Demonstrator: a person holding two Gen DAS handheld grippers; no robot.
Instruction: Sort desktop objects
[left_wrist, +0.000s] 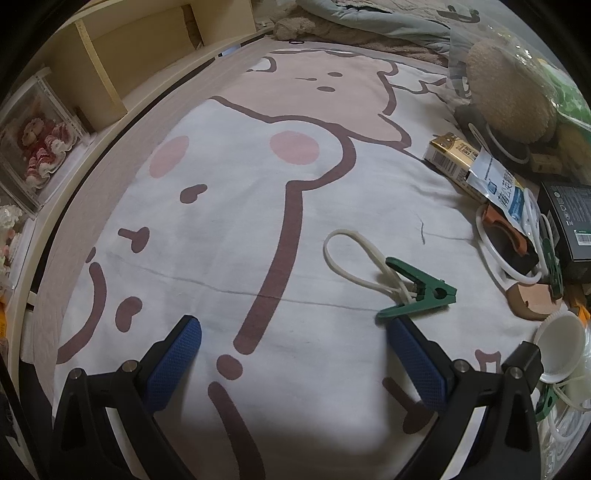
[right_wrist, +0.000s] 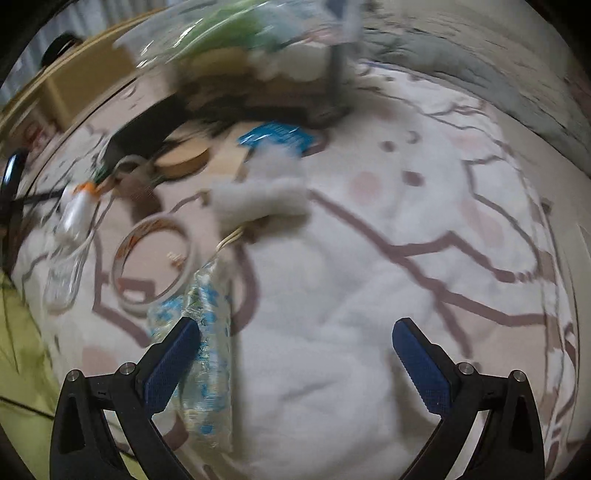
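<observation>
In the left wrist view, my left gripper (left_wrist: 293, 326) is open and empty above the cartoon bedsheet (left_wrist: 229, 192). A green clip (left_wrist: 421, 291) clamped on a loop of white tube (left_wrist: 351, 254) lies just ahead of its right finger. In the blurred right wrist view, my right gripper (right_wrist: 295, 326) is open and empty. A clear plastic packet with blue print (right_wrist: 207, 350) lies beside its left finger. A roll of tape (right_wrist: 155, 266), a white fluffy item (right_wrist: 258, 192) and a small clear bottle (right_wrist: 70, 236) lie ahead on the left.
A pile at the left view's right edge holds a yellow carton (left_wrist: 450, 158), a blue-white sachet (left_wrist: 506, 188), a black box (left_wrist: 569, 218), a wooden disc (left_wrist: 532, 299), a white cup (left_wrist: 561, 347) and a plush toy (left_wrist: 506, 99). A shelf (left_wrist: 103, 66) stands at left.
</observation>
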